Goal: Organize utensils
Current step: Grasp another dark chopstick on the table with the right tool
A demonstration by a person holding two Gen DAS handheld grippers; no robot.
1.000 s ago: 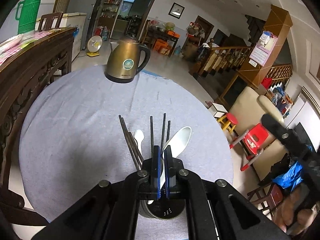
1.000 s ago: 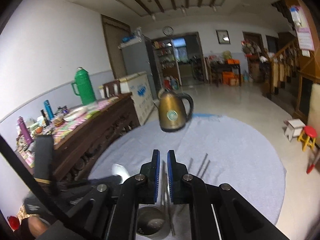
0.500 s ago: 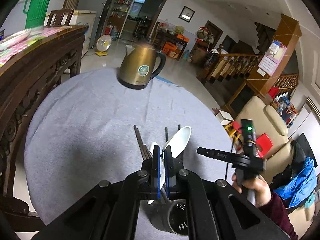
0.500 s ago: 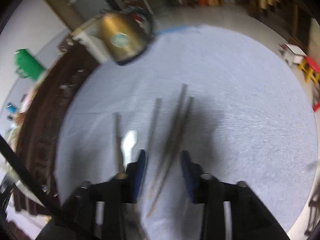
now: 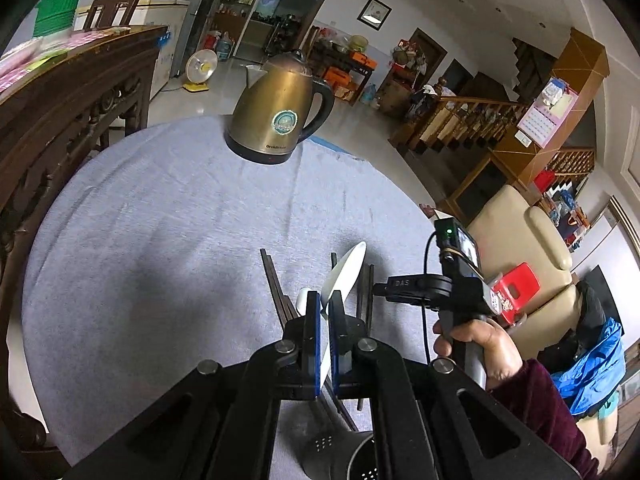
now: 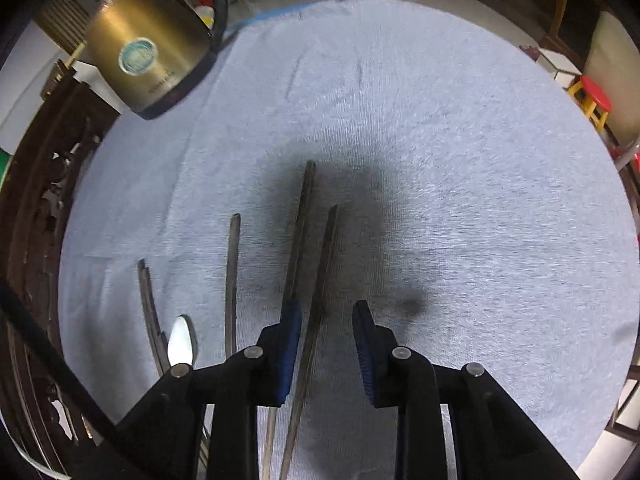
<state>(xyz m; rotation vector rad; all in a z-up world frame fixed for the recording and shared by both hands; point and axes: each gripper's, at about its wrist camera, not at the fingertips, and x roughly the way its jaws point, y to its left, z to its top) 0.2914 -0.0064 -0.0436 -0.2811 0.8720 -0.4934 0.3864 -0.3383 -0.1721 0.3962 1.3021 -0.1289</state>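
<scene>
Left gripper (image 5: 325, 307) clamped on a white ceramic spoon (image 5: 347, 270); right gripper (image 6: 327, 322), jaws apart, straddling a dark wooden chopstick (image 6: 323, 272) on the grey tablecloth (image 6: 440, 128).

White spoon (image 5: 345, 276) between left tongs (image 5: 324, 312)

kettle (image 6: 148, 48) at far edge, bare cloth (image 6: 460, 160) right of chopsticks (image 6: 320, 272)

Right gripper (image 6: 326, 320) dropped from level to over chopsticks (image 6: 316, 280), jaws opened wide; left view shifted closer
</scene>
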